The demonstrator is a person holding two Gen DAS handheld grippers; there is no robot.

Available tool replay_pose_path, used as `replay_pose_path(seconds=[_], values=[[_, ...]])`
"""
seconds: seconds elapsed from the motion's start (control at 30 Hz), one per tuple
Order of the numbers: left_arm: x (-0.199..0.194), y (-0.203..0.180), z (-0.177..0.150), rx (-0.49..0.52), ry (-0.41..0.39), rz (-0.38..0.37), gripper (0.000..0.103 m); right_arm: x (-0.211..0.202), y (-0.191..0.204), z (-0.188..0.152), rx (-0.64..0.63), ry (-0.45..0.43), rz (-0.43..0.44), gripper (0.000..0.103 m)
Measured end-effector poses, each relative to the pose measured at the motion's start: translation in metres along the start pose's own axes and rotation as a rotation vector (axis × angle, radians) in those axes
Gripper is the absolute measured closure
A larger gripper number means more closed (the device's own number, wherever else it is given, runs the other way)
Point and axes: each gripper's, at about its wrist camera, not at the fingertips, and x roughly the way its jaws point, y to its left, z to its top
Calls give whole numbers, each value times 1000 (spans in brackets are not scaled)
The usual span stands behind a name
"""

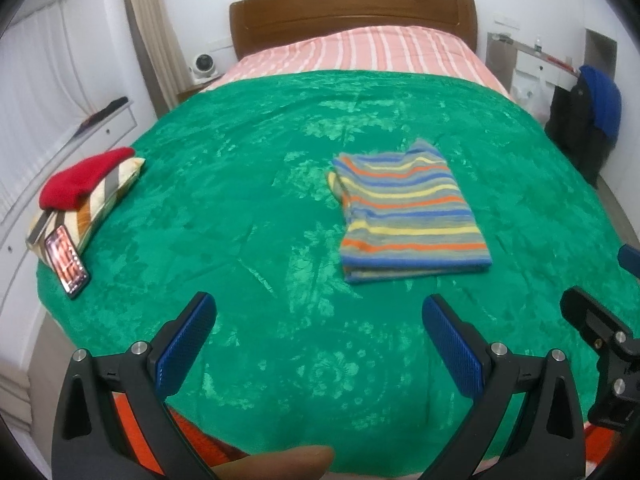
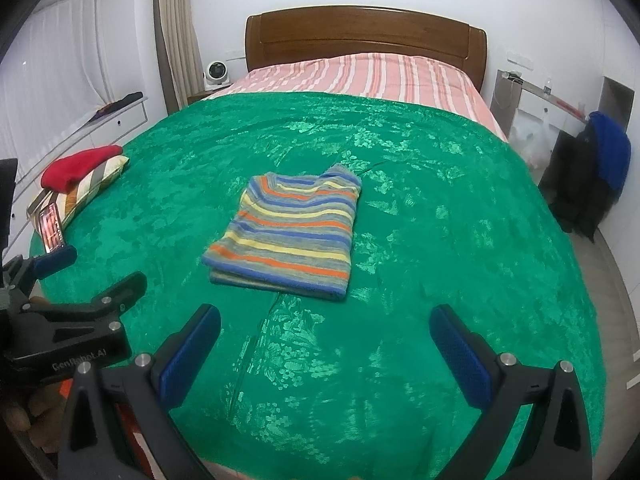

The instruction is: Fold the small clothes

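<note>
A striped knit sweater [image 1: 408,208] [image 2: 286,234] lies folded into a neat rectangle on the green blanket [image 1: 240,208] [image 2: 440,240] in the middle of the bed. My left gripper [image 1: 320,312] hovers open over the blanket's near part, short of the sweater and to its left, nothing between its blue pads. My right gripper [image 2: 326,322] is open too, held back from the sweater's near edge, empty. Each gripper shows at the other view's side edge.
A red folded garment [image 1: 86,178] [image 2: 80,168] rests on a patterned pillow [image 1: 100,208] at the bed's left edge, with a lit phone [image 1: 66,262] [image 2: 50,232] leaning beside it. Wooden headboard [image 1: 352,16] at the back. Dark and blue clothes [image 1: 592,120] hang at the right.
</note>
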Motion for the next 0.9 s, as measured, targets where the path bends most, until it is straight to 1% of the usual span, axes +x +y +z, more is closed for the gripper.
replay_pose_path(seconds=[0.33, 0.53, 0.73, 0.83, 0.9], values=[[0, 2, -2, 0, -4, -7, 0, 2, 1, -3, -6, 13, 0, 0], [-7, 4, -2, -5, -25, -20, 0, 2, 3, -4, -4, 27, 11, 0], [-9, 8, -1, -40, -40, -48, 0, -1, 6, -4, -14, 17, 28, 0], [-17, 9, -1, -34, -110, -84, 0, -12, -1, -2, 35, -51, 92, 0], [-24, 8, -2, -12, -169, -110, 0, -26, -7, 0, 70, -130, 144, 0]])
